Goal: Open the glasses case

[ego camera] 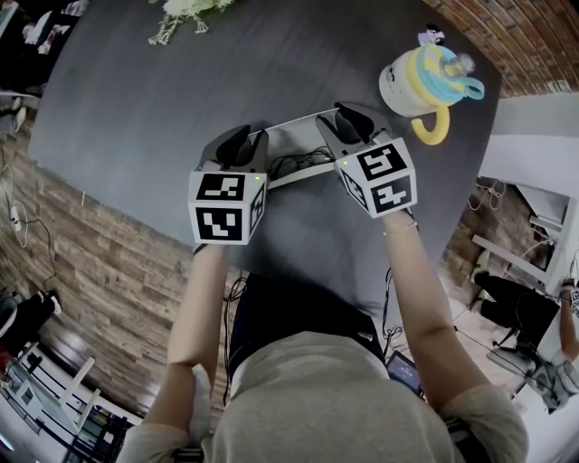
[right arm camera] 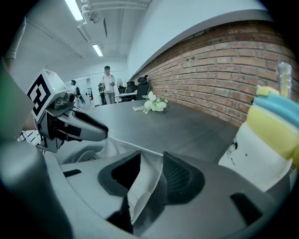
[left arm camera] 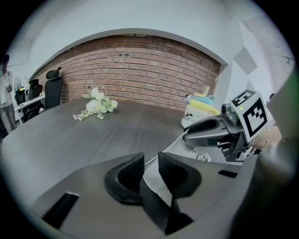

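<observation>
The glasses case (ego camera: 291, 143) is pale grey-white and lies on the dark table near its front edge, with dark cords or frames showing inside it. My left gripper (ego camera: 249, 143) is at the case's left end. In the left gripper view its jaws (left arm camera: 150, 161) are shut on a white flap of the case (left arm camera: 152, 181). My right gripper (ego camera: 339, 127) is at the case's right end. In the right gripper view a white flap (right arm camera: 142, 182) stands slanted between the jaws (right arm camera: 152, 163), which keep a visible gap around it.
A white mug with yellow and blue parts (ego camera: 421, 81) stands just right of the case, close to my right gripper. A small bunch of white flowers (ego camera: 185, 14) lies at the far side of the table (ego camera: 163, 99). People and office chairs stand in the far background.
</observation>
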{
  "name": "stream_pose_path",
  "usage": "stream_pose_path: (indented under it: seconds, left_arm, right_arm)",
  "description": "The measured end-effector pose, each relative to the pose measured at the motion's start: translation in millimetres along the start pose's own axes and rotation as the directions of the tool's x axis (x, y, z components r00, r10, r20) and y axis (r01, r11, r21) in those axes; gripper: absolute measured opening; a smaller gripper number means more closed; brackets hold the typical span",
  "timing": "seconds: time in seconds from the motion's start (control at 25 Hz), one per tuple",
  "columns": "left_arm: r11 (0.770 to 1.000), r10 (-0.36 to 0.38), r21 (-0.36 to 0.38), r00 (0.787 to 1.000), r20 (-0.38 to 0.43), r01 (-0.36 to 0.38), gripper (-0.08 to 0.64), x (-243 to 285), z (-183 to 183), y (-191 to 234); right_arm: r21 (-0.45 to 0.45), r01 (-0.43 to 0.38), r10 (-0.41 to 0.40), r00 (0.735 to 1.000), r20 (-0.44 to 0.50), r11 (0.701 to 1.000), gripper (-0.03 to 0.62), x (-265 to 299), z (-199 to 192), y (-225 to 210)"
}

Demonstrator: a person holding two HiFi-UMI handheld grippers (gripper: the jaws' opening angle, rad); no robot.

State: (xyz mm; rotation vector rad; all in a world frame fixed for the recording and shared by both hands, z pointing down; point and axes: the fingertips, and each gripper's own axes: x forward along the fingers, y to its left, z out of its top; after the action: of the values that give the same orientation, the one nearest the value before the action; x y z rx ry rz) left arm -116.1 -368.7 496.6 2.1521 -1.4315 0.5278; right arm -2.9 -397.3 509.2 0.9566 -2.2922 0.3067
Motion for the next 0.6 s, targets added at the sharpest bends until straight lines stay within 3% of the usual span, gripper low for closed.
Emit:
stream_pose_path:
  seconds: [0.4,0.6]
  left_arm:
    - [1.000,0.016,-0.004,1.000,0.017,-0.016,0.109,-10,1,-2]
    - [0.999,0.013,-0.036,0.996,0.089,-0.010,0.109,-36,22,-11]
  right_arm:
    - [0.041,0.020,-0.023,0.998,0.050,0.999,0.161,-17,7,-1]
    - [0.083,0.001,-0.011,0.993,0.115,0.997,0.161,-45,20,8]
